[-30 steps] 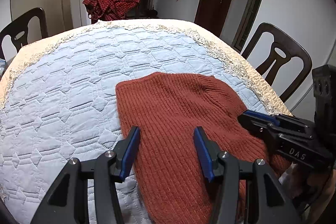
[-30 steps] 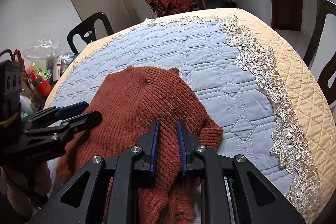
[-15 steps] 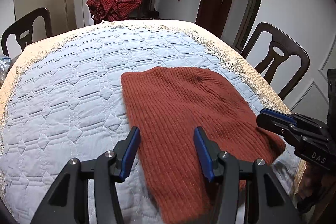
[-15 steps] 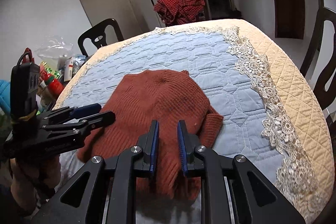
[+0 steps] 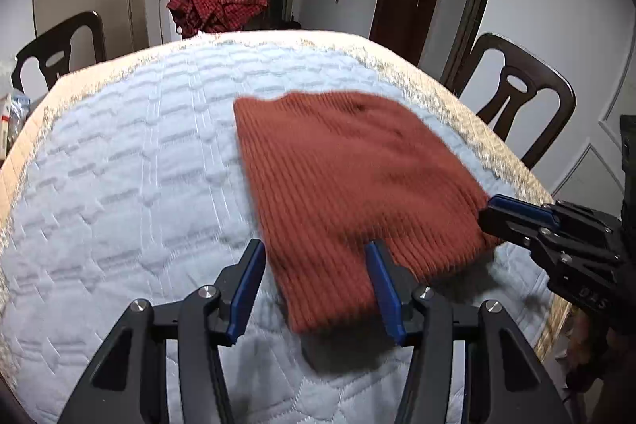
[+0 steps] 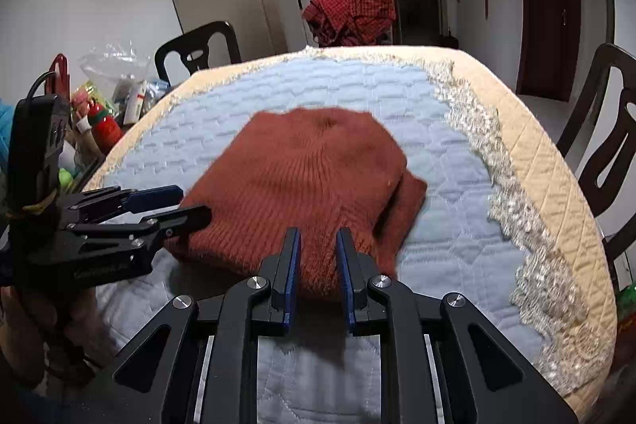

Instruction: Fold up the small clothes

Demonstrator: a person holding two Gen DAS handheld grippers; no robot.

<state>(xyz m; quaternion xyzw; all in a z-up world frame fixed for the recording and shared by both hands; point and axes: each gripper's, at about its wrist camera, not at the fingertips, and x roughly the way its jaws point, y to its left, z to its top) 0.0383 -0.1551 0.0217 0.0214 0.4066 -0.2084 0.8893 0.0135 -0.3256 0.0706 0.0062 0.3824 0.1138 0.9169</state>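
The rust-red ribbed knitted garment (image 5: 349,181) lies folded over on the pale blue quilted cover of the worktop (image 5: 119,185), toward its near right part, with a layer peeking out at one side. The left tongs (image 5: 314,289) stand half open, their blue-lined jaws straddling the near edge of the knit without pressing on it; the right tongs (image 6: 316,267) stand only narrowly apart at the near edge of the same garment, and whether they pinch a bit of the knit I cannot tell, since the cloth seems to lie just beyond the pads. The likeliest trouble, as I judge it: the thick, springy knit could slip or spring back open if one pair of tongs lets go or tugs unevenly, and a grip that catches only the top layer would drag the fold askew. The garment also sits near the lace-trimmed beige border (image 6: 497,153), so a careless pull toward the person could slide it off the edge. The soft quilted cover itself may get bunched up or nipped along with the knit. Counted: one rust-red garment, two tongs, one red checked cloth (image 5: 222,0) heaped beyond the far edge, two dark wooden chairs (image 5: 520,102) in each view.
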